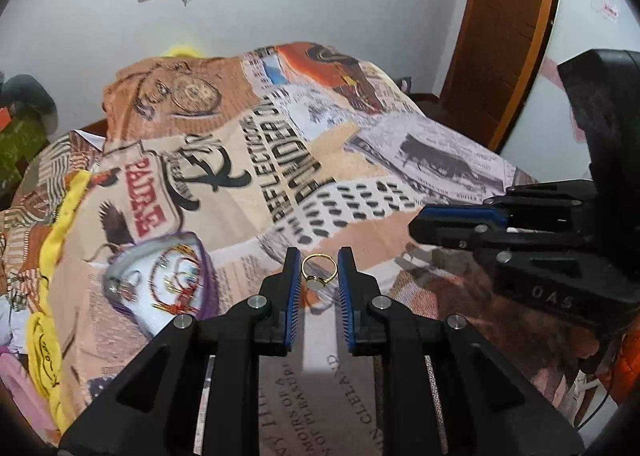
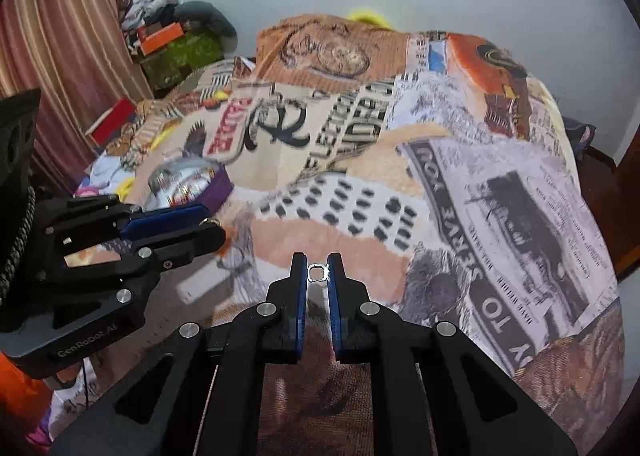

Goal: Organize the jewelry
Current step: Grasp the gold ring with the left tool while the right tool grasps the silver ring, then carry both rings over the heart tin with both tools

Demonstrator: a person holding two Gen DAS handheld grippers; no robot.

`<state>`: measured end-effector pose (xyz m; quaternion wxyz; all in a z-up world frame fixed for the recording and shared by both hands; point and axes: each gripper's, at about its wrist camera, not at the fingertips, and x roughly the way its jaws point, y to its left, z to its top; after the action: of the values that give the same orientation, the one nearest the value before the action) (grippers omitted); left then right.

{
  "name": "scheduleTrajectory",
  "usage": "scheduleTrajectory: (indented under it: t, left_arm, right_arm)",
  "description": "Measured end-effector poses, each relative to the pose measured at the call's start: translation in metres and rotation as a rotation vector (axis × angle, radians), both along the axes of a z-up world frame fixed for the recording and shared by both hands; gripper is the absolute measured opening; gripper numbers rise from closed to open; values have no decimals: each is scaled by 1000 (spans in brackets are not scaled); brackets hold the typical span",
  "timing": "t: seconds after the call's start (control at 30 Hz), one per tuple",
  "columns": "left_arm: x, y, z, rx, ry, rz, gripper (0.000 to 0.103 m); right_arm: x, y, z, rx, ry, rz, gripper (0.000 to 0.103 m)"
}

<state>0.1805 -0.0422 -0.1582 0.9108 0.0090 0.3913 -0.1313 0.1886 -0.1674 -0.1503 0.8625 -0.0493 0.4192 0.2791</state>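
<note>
We pinch a gold ring [image 1: 317,270] in our left gripper [image 1: 319,270] and a small silver ring [image 2: 317,272] in our right gripper [image 2: 317,273], above the printed blanket [image 1: 360,160]. The purple jewelry tray [image 1: 160,288] lies far left.

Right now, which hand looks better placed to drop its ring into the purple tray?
Probably the left: its gripper, shut on the gold ring, sits nearer the purple tray than the right gripper.
</note>
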Motion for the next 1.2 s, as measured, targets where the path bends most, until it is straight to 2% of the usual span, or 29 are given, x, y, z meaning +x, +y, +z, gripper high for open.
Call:
scheduleTrajectory:
  t: [0.37,0.6,0.97,1.2]
  left_arm:
    - [-13,34,34,6,-93,86,17]
    - [-18,60,42,-3,-121,139,17]
    - [-23,108,35,-22,-112,240,17]
    - [-19,136,21,-56,-62,312,17]
  right_arm:
    - [0,16,42,75,-91,-2,9]
    - [0,38,53,97,-116,26,9]
    - [0,87,45,104,-91,108,9]
    - [6,115,33,94,-61,145,9]
